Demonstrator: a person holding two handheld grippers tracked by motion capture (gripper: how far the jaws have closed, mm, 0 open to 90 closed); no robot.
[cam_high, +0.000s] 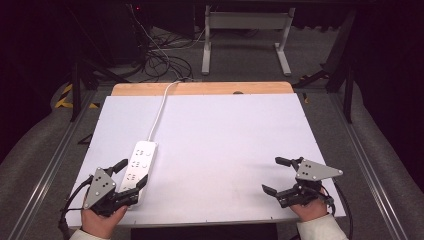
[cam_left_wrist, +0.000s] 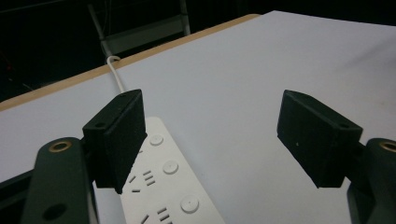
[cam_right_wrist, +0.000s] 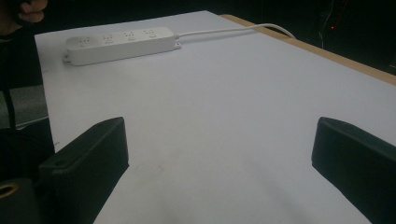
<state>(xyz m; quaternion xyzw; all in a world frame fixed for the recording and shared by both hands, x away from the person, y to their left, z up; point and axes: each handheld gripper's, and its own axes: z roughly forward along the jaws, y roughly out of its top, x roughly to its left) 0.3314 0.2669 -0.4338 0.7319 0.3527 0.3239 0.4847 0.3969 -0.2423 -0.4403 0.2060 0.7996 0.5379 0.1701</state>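
White power strip (cam_left_wrist: 161, 182) buttons, left gripper (cam_left_wrist: 212, 135) view

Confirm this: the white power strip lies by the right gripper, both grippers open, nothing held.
Wrong side. The power strip lies by the left gripper, as the high view shows; the right gripper stands apart from it over bare table. The rest holds: both grippers are open and hold nothing.
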